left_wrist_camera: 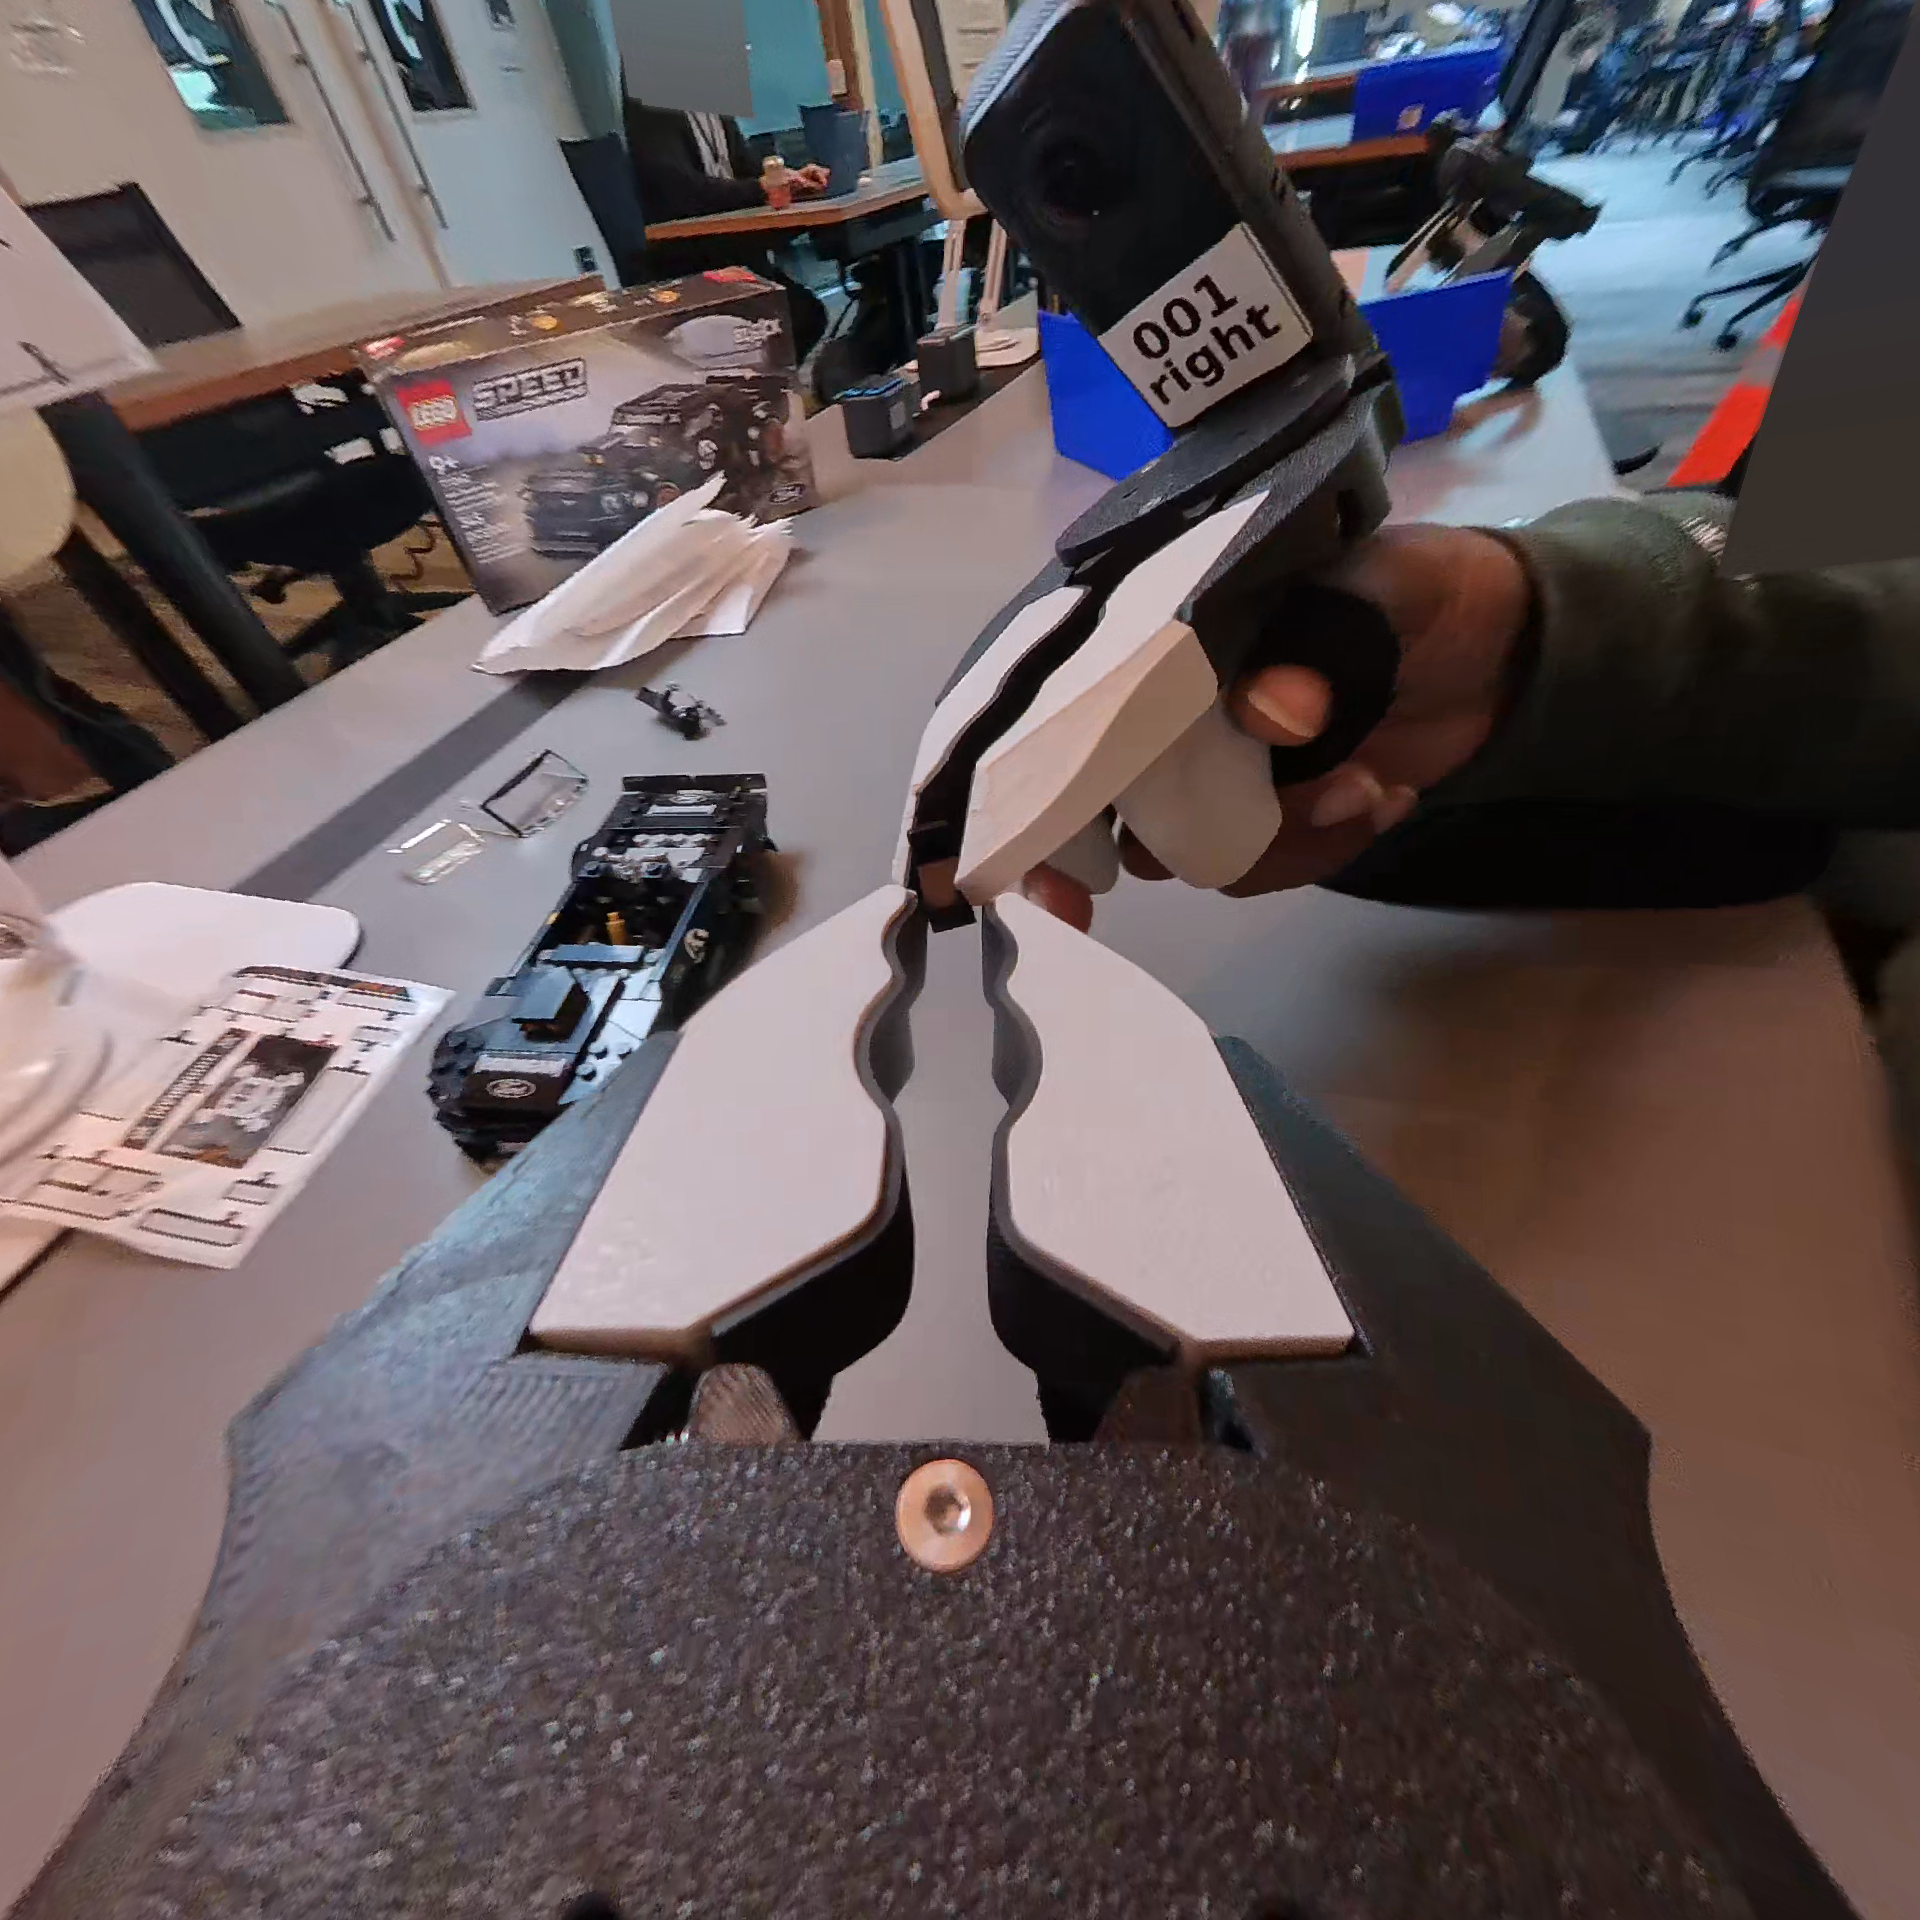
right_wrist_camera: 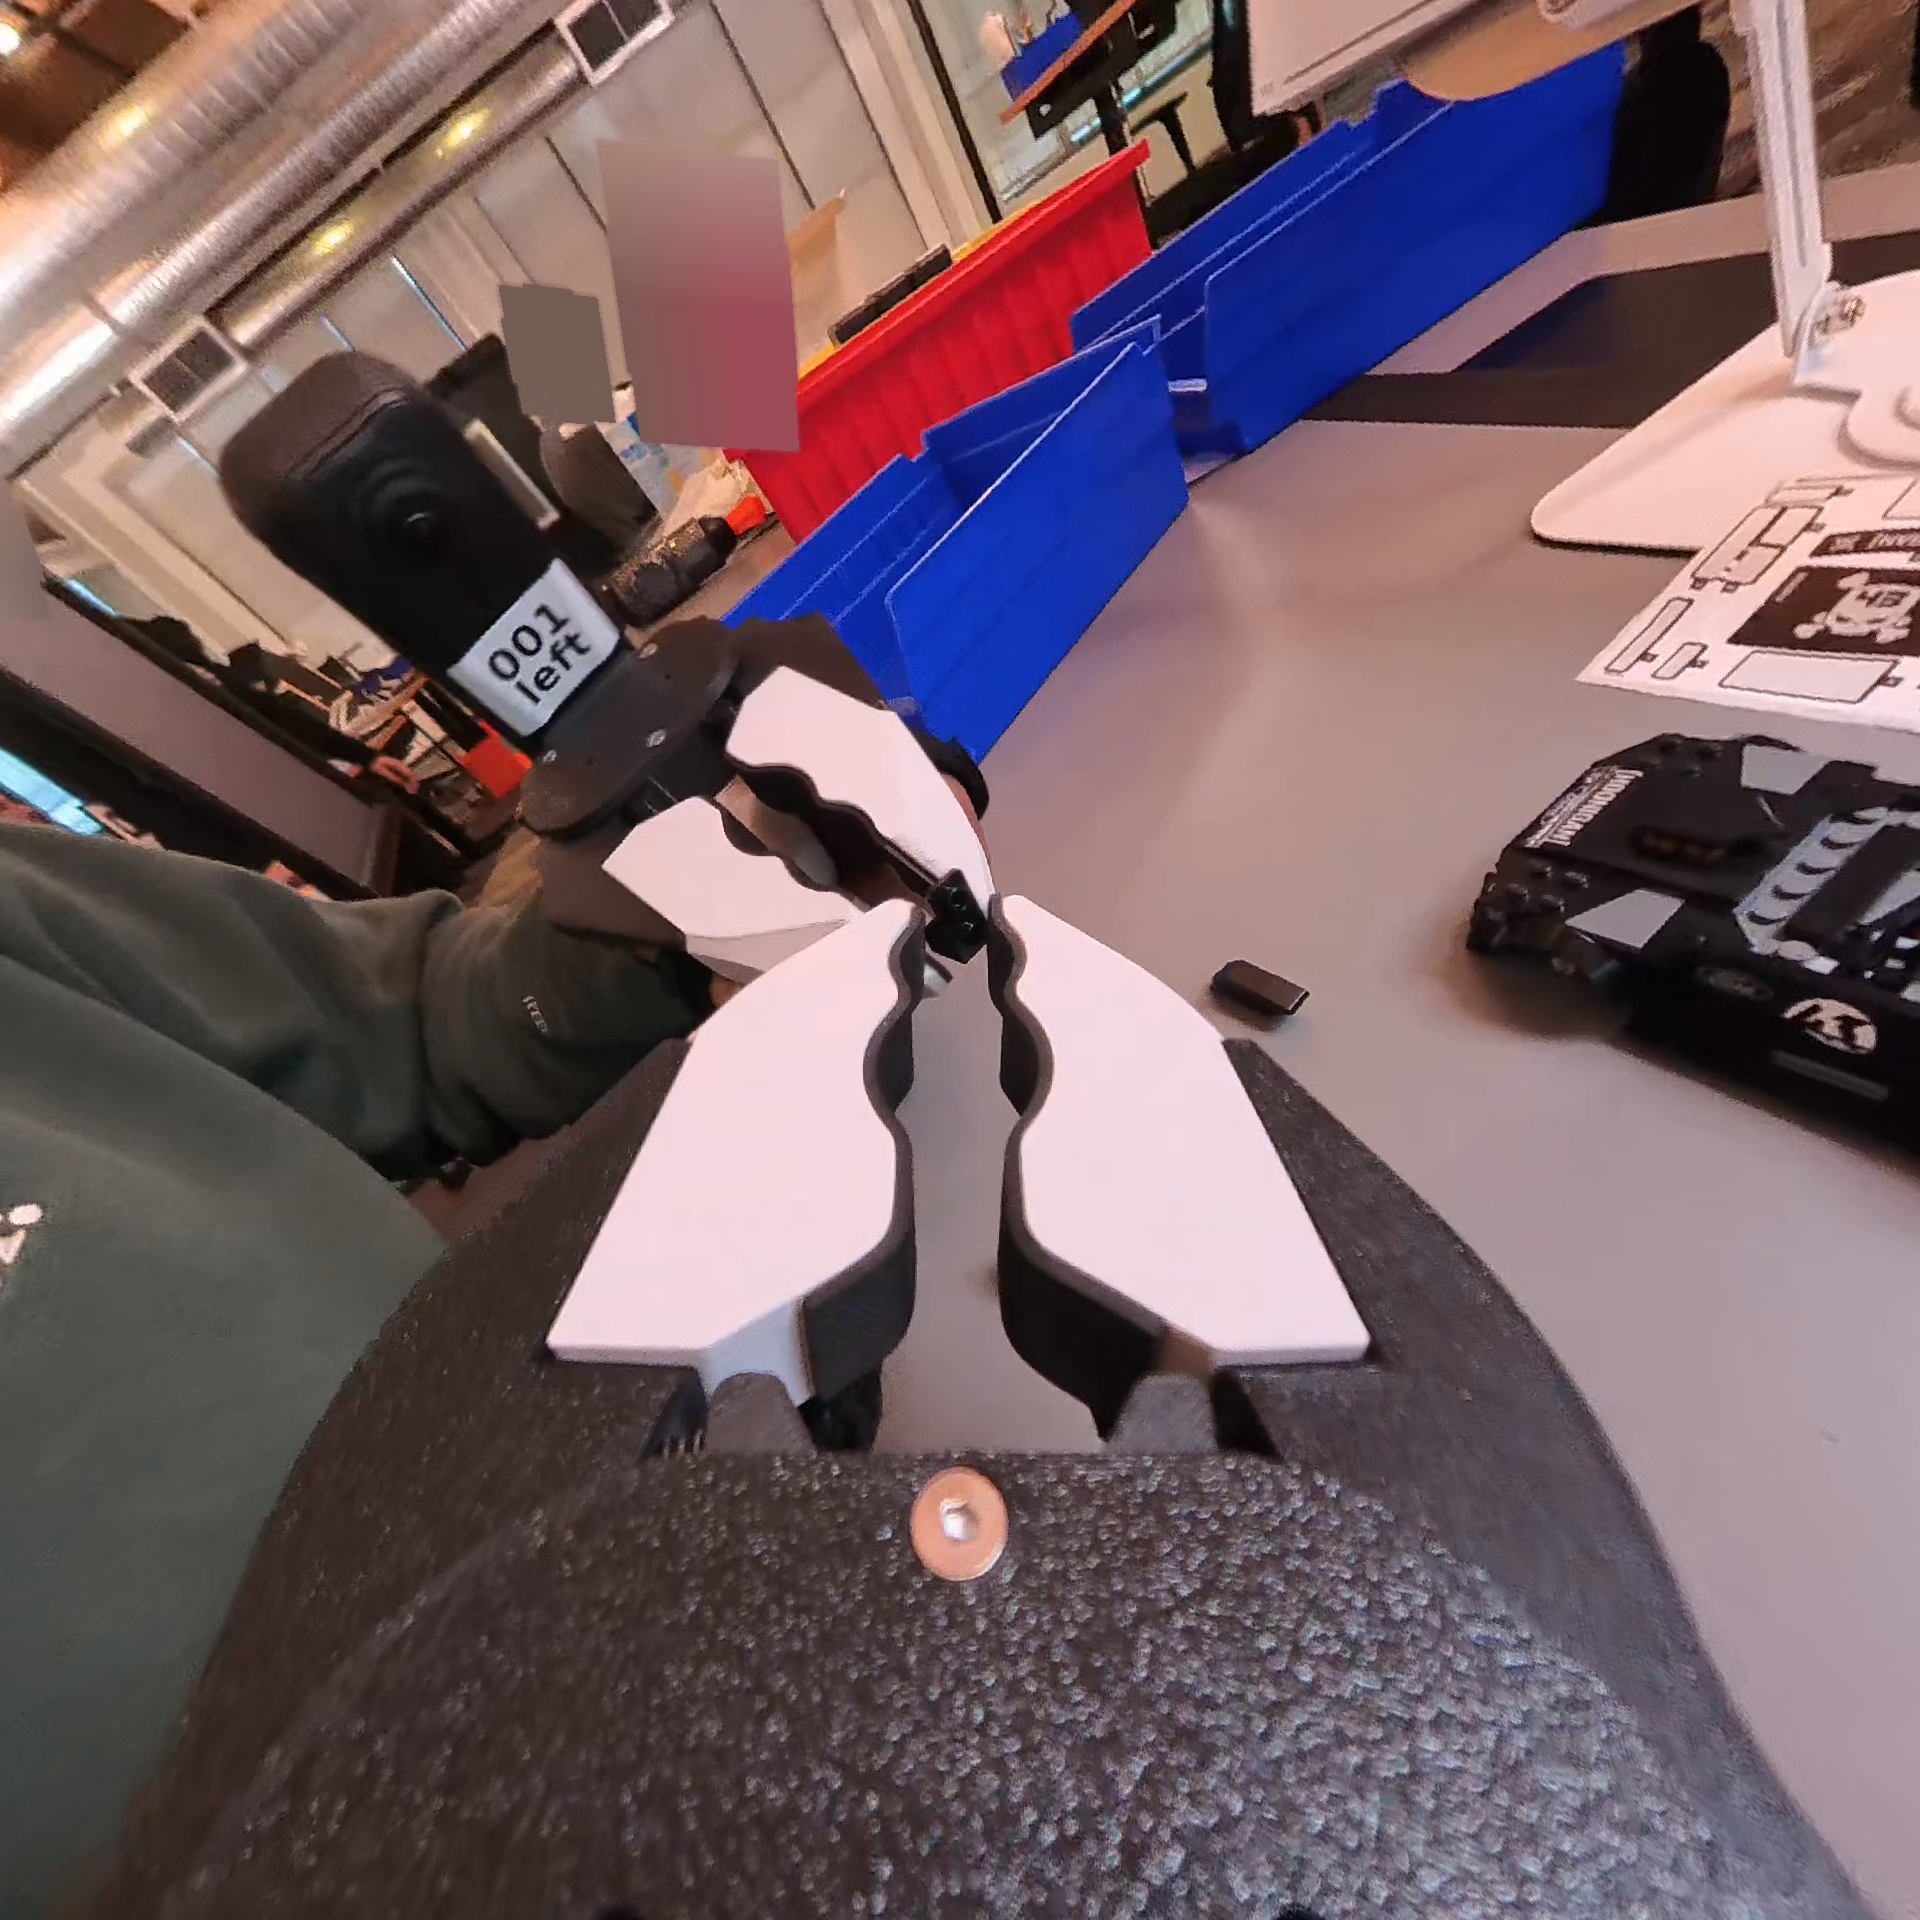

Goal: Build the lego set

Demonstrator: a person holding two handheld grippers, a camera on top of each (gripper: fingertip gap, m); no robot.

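Observation:
A small black Lego piece (left_wrist_camera: 951,916) is held above the grey table (left_wrist_camera: 1351,1143), where the tips of both grippers meet. My left gripper (left_wrist_camera: 948,906) closes on it from below in the left wrist view, and my right gripper (left_wrist_camera: 935,881) comes down on it from the upper right. In the right wrist view the piece (right_wrist_camera: 956,925) sits between my right gripper's tips (right_wrist_camera: 956,912), with my left gripper (right_wrist_camera: 940,902) reaching in from the left. The part-built black Lego car (left_wrist_camera: 623,935) lies on the table to the left; it also shows in the right wrist view (right_wrist_camera: 1714,935).
The Lego box (left_wrist_camera: 592,436), white paper bags (left_wrist_camera: 644,592), a clear windscreen part (left_wrist_camera: 535,795) and a small black assembly (left_wrist_camera: 681,710) lie behind the car. A sticker sheet (right_wrist_camera: 1787,613), a loose black tile (right_wrist_camera: 1260,989), blue bins (right_wrist_camera: 987,561) and a white stand base (right_wrist_camera: 1714,416) surround it.

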